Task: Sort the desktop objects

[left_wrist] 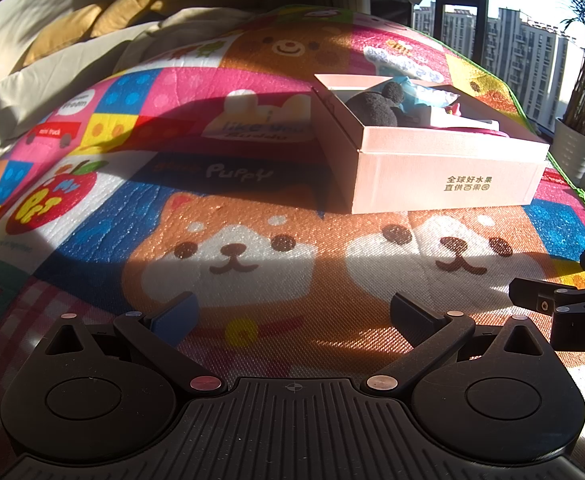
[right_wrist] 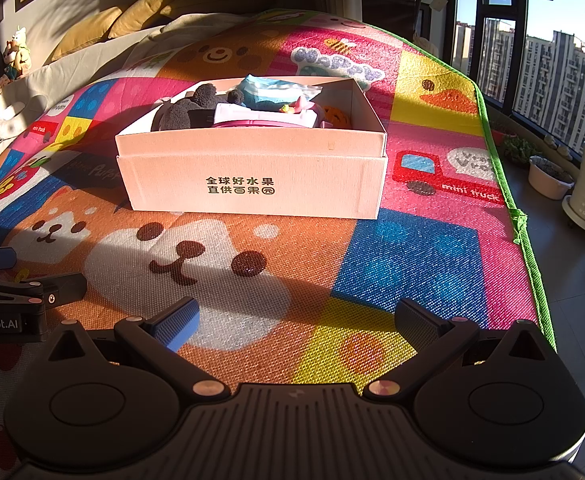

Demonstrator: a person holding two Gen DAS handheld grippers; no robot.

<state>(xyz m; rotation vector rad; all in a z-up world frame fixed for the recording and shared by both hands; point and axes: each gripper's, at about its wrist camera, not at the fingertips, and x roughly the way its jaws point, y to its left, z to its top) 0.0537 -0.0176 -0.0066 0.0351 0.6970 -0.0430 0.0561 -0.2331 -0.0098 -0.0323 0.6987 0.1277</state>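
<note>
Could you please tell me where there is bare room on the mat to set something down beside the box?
The mat lies bare between the pink box and both open tools, left tool and right tool. More bare mat runs from the box's right side to the green edge. The box itself is crowded: dark plush, blue packet, pink items.

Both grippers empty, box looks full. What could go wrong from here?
1. The pink cardboard box is already piled to its rim: the blue packet and dark plush toy stand above it, so anything added may slide off.
2. The left gripper and right gripper, both open, sit close together; reaching at once risks a clash.
3. Harsh sun and deep shadows on the play mat could hide small items.
</note>
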